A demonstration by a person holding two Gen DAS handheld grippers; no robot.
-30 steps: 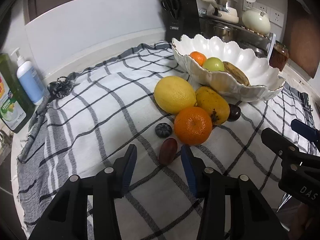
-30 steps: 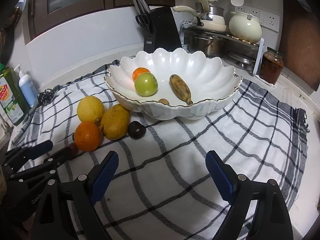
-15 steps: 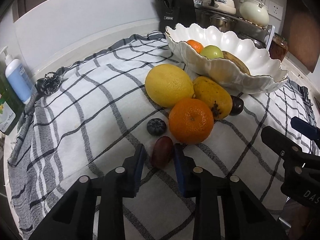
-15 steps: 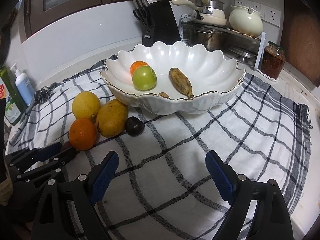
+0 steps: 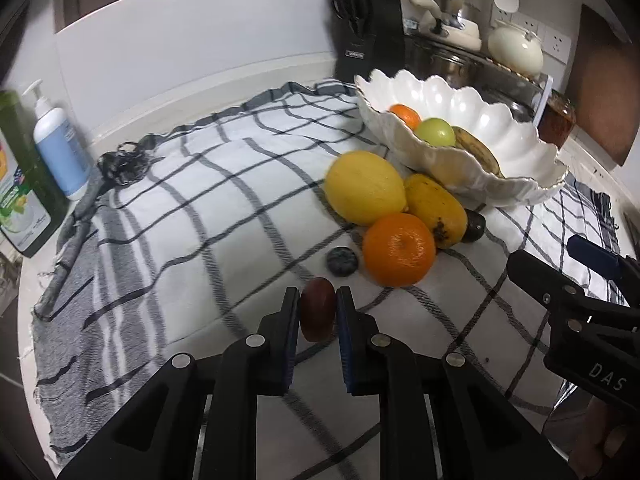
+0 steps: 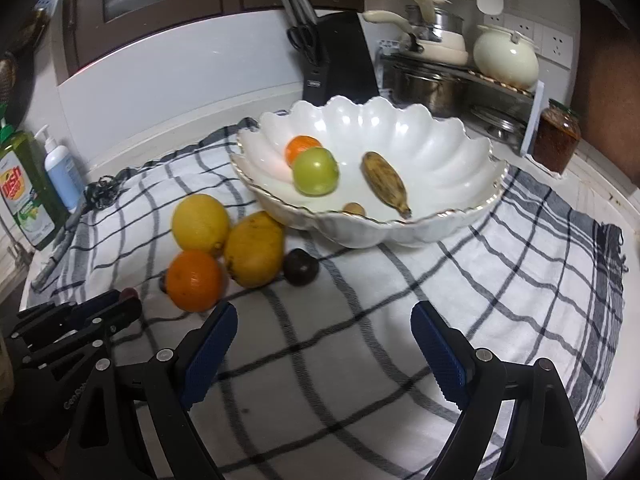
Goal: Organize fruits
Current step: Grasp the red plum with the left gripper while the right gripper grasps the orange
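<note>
Dark red oval fruit point(image 5: 317, 314) sits clamped between the blue pads of the left gripper point(image 5: 317, 312), above the checked black-and-white cloth point(image 5: 200, 216), near the round orange point(image 5: 399, 249). Right gripper point(image 6: 324, 354) hangs spread wide, holding nothing, before the scalloped white bowl point(image 6: 440, 152).

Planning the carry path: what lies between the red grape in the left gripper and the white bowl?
In the left wrist view, the orange, with the mango behind it, sits between the red grape and the white bowl.

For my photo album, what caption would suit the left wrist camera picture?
Left gripper shut on a small dark red fruit on the checked cloth, near the orange and white bowl.
</note>
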